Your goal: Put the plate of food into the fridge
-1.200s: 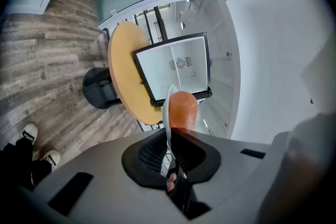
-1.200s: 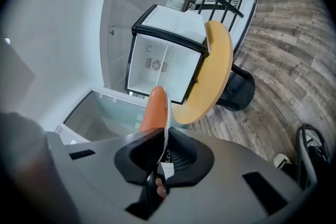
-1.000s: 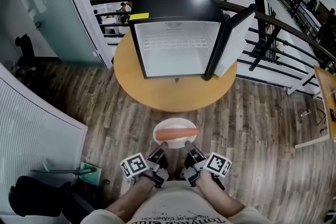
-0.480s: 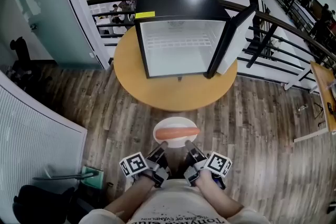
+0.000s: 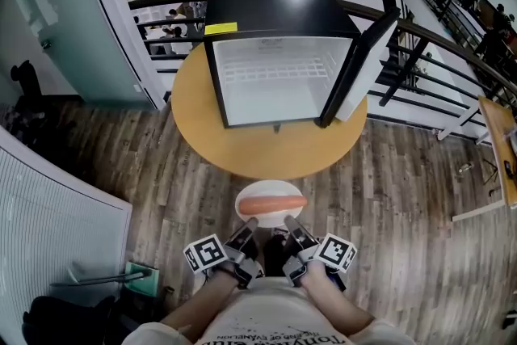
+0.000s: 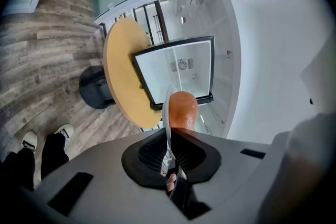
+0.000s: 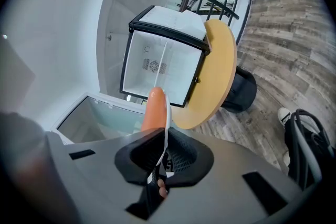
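Plate of food held out before the open fridge.
The left hand-held gripper and right hand-held gripper each clamp the near rim of the white plate with its sausage, above the floor near the round table.

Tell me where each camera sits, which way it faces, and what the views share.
Head view: on the person's head, looking steeply down at the open fridge on the round table; forearms, left gripper and right gripper show.
Left gripper view: rides that gripper, looks along its jaws, shut on the plate rim, toward the fridge; the person's shoes show.
Right gripper view: likewise from the plate's other side; one shoe shows.
All three share plate, sausage, fridge, table.
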A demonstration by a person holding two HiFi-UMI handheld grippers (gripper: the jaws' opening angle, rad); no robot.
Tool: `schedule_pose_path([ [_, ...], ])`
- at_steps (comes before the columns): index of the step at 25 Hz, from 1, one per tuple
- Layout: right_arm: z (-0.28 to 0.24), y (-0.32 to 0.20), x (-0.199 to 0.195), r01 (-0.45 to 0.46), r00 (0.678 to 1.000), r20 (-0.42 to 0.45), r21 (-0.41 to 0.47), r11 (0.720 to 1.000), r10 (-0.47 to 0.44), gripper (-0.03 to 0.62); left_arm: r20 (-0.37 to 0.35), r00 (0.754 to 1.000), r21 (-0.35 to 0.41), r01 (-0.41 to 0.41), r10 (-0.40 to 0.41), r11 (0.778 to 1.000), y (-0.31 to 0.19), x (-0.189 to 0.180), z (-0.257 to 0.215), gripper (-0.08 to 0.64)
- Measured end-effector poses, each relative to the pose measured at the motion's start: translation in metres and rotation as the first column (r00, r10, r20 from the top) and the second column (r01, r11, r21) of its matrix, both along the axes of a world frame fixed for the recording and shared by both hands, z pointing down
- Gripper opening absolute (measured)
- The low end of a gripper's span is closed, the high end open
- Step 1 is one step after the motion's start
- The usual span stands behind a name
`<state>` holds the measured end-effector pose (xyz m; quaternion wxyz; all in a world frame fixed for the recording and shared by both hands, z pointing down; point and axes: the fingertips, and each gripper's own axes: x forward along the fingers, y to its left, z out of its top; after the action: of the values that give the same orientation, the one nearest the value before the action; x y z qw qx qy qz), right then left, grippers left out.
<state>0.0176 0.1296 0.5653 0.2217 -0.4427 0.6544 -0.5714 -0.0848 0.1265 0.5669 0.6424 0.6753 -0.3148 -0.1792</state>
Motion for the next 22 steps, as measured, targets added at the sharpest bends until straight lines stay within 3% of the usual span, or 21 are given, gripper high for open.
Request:
schedule_pose_path([
  [6,0.001,-0.046,0.011,0.011,1.000,0.005,-0.012,1.000,-0.011,0.038,-0.021,1.000,0.064,0.000,0.002,0.998,-0.050,0.013,-0.008,0.038],
  [8,0.000,-0.064,0.014,0.022,1.000,0.009,-0.013,1.000,-0.021,0.037,-0.066,0.998,0.071,0.016,-0.012,0.997,-0.068,0.021,-0.016,0.038],
  [9,-0.002,-0.074,0.016,0.027,1.000,0.013,-0.014,1.000,-0.027,0.038,-0.073,0.997,0.068,0.025,-0.020,0.997,-0.077,0.023,-0.017,0.038],
  [12,-0.005,-0.102,0.022,0.042,0.999,0.015,-0.006,0.999,-0.042,0.038,0.003,0.999,0.018,0.039,-0.039,0.999,-0.099,0.023,-0.008,0.038],
  [16,-0.009,-0.134,0.035,0.059,0.998,0.019,-0.004,0.998,-0.059,0.037,-0.054,0.997,0.052,0.054,-0.051,0.997,-0.133,0.041,-0.022,0.038],
  [22,-0.011,-0.172,0.053,0.090,0.996,0.012,-0.016,0.996,-0.090,0.037,-0.033,0.996,0.020,0.086,-0.086,0.996,-0.167,0.055,-0.018,0.038],
])
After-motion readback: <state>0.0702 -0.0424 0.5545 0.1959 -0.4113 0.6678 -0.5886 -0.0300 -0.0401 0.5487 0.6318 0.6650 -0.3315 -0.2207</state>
